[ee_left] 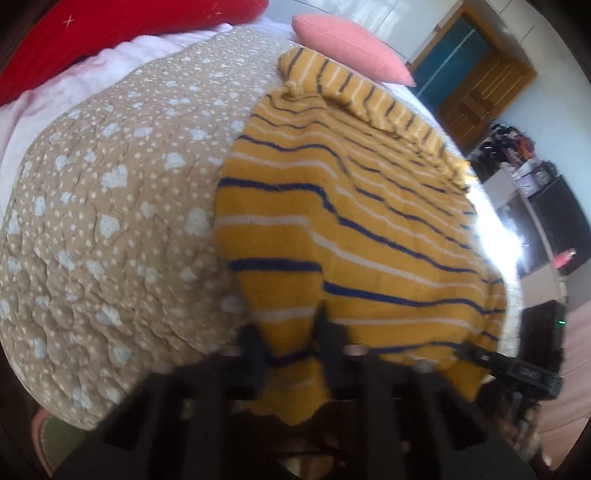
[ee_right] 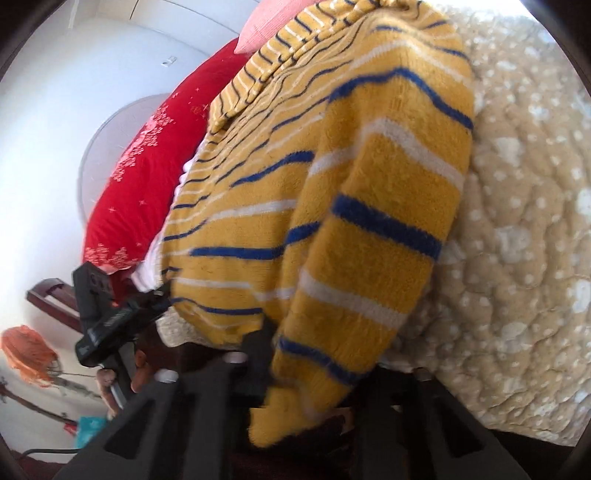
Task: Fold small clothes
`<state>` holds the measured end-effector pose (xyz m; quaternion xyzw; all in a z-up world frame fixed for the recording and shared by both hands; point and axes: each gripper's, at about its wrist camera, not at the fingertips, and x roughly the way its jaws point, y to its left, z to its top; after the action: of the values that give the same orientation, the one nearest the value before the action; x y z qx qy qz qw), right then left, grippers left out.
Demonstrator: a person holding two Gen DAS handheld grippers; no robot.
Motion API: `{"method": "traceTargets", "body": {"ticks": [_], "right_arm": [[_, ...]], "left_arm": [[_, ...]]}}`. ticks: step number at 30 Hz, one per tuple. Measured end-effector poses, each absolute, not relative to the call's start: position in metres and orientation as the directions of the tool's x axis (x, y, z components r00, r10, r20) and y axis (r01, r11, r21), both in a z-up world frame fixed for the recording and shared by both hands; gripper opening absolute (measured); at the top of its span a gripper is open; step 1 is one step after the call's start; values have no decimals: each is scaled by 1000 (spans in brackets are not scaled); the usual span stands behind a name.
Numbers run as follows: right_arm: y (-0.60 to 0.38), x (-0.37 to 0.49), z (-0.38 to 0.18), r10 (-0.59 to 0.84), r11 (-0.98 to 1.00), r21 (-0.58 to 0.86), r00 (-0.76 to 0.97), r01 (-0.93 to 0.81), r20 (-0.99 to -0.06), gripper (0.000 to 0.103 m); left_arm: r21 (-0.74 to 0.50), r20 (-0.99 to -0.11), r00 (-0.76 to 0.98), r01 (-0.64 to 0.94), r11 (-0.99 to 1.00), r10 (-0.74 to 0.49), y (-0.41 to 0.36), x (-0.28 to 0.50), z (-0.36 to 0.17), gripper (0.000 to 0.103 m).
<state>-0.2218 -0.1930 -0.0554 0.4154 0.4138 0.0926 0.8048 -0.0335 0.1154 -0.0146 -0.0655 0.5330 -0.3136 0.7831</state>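
A small yellow fleece garment with blue and white stripes point(ee_left: 354, 229) lies on a tan quilt with white spots point(ee_left: 103, 206). My left gripper point(ee_left: 291, 343) is shut on the garment's near hem, with cloth pinched between its black fingers point(ee_left: 253, 347). My right gripper point(ee_right: 310, 354) is shut on another part of the same garment point(ee_right: 332, 221); the cloth drapes over it and hides its right finger. The right gripper also shows at the lower right of the left wrist view point(ee_left: 513, 369). The left gripper shows at the left of the right wrist view point(ee_right: 110, 317).
A red pillow point(ee_left: 110, 26) and a pink pillow point(ee_left: 351, 44) lie at the far end of the bed. A wooden door point(ee_left: 480, 85) and cluttered furniture point(ee_left: 532, 177) stand beyond the bed's right side. The quilt's near edge point(ee_left: 92, 417) is close to my left gripper.
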Motion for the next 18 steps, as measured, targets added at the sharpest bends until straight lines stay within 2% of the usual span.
{"method": "traceTargets", "body": {"ticks": [8,13,18], "right_arm": [[-207,-274,-25,518,652,751,661,106,-543,9],[-214,-311,-44,499,613,772,675,168,-543,9],[-220,-311,-58,503,570,793,673,214,-543,9]], "left_arm": [[-401,-777,257,503,766,-575,107,-90,40,8],[-367,-832,234,446,816,-503,103,-103,8,7],[-409,-833,211,388,826,-512,116,-92,-3,8]]}}
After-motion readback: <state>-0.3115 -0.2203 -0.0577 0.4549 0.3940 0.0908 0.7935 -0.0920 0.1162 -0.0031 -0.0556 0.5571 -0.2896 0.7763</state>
